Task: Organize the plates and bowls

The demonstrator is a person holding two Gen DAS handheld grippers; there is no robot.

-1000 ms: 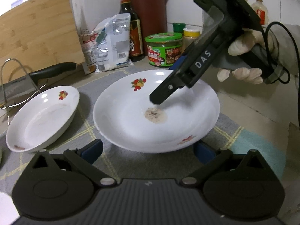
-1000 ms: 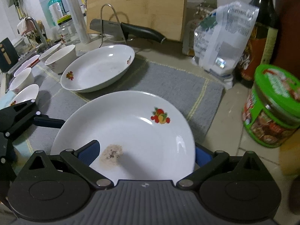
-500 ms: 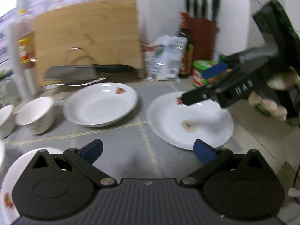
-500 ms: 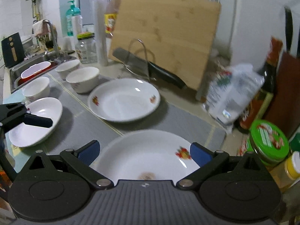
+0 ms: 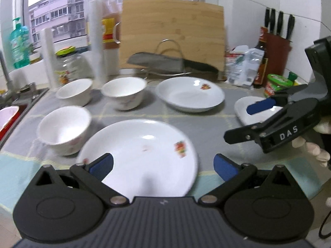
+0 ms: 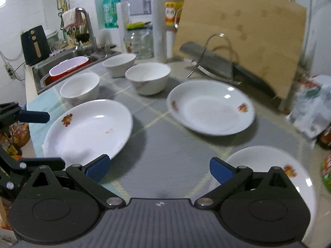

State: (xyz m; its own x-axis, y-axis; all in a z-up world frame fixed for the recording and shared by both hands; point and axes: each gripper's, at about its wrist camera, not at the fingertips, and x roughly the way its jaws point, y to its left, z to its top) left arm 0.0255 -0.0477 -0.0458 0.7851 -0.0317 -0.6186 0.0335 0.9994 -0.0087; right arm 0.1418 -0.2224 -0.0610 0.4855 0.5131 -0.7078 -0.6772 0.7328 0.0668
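Three white plates with fruit prints lie on a grey mat. The near plate (image 5: 142, 150) (image 6: 89, 130) is just ahead of my open, empty left gripper (image 5: 163, 165). The far plate (image 5: 190, 94) (image 6: 211, 107) lies by the knife rack. The right plate (image 5: 246, 109) (image 6: 269, 165) lies under my open, empty right gripper (image 6: 159, 168), which also shows in the left wrist view (image 5: 248, 122). Three white bowls (image 5: 64, 130) (image 5: 124, 93) (image 5: 74, 91) stand to the left.
A bamboo cutting board (image 5: 171, 35) and a cleaver on a wire rack (image 5: 165, 64) stand behind. A sink (image 6: 68, 70) with a red tub is at left. Bottles, a jar (image 5: 277, 84), a bag and a knife block crowd the back right.
Both grippers pulled back and up from the stained right plate and turned left. The near plate and the bowls came into view.
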